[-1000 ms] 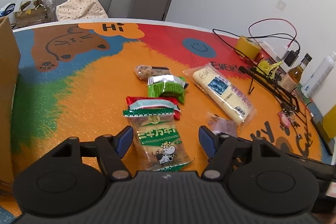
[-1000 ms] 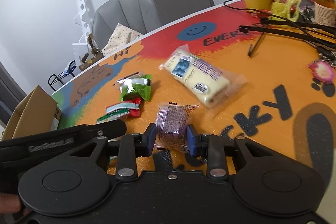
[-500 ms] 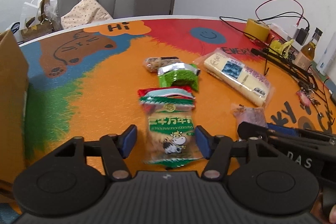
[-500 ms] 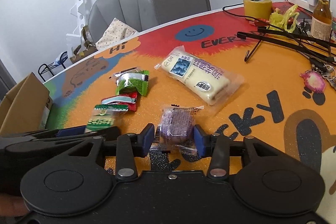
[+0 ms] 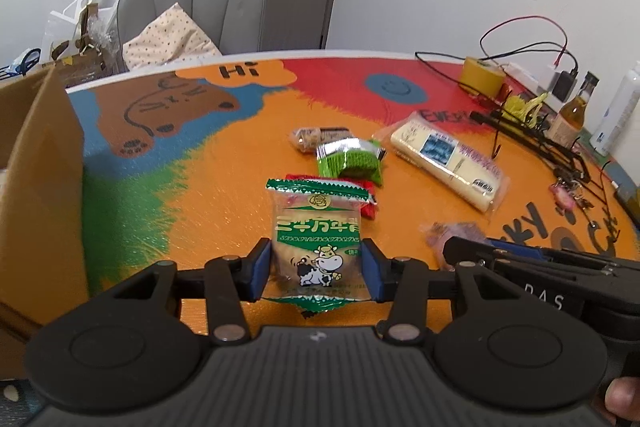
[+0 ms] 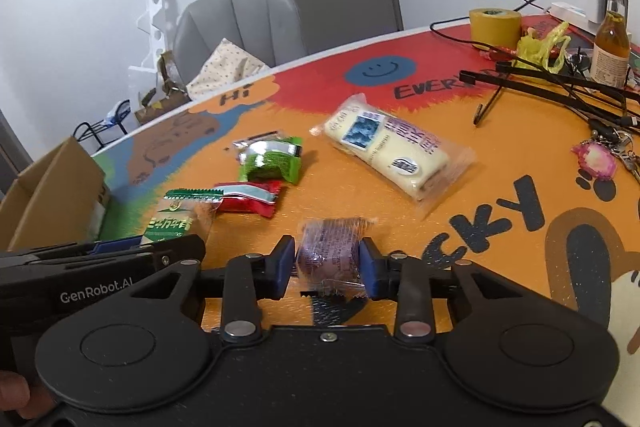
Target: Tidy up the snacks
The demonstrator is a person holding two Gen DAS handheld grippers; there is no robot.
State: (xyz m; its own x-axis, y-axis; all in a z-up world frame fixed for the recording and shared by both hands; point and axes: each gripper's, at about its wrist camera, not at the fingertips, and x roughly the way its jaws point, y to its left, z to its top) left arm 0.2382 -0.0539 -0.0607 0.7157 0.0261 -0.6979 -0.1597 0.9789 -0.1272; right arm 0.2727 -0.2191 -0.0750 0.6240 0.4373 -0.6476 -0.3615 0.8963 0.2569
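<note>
My left gripper (image 5: 317, 271) is shut on a green-and-clear cow snack packet (image 5: 318, 241), its pads pressing both sides. My right gripper (image 6: 326, 269) is shut on a purple wrapped snack (image 6: 329, 255). On the colourful table lie a red packet (image 6: 249, 202), a green packet (image 5: 349, 161), a small brown roll (image 5: 316, 137) and a long cream bread pack (image 5: 450, 159). The cow packet also shows in the right wrist view (image 6: 176, 223), and the purple snack in the left wrist view (image 5: 452, 231).
An open cardboard box (image 5: 38, 187) stands at the table's left edge. At the right are a yellow tape roll (image 6: 495, 25), a bottle (image 6: 610, 43), black hangers (image 6: 540, 83), cables and a pink keychain (image 6: 595, 159). A grey chair (image 5: 192, 1) stands behind the table.
My left gripper has closed in on the cow packet and now pinches it. My right gripper holds the purple snack throughout, its jaws a little wider half a second ago than now.
</note>
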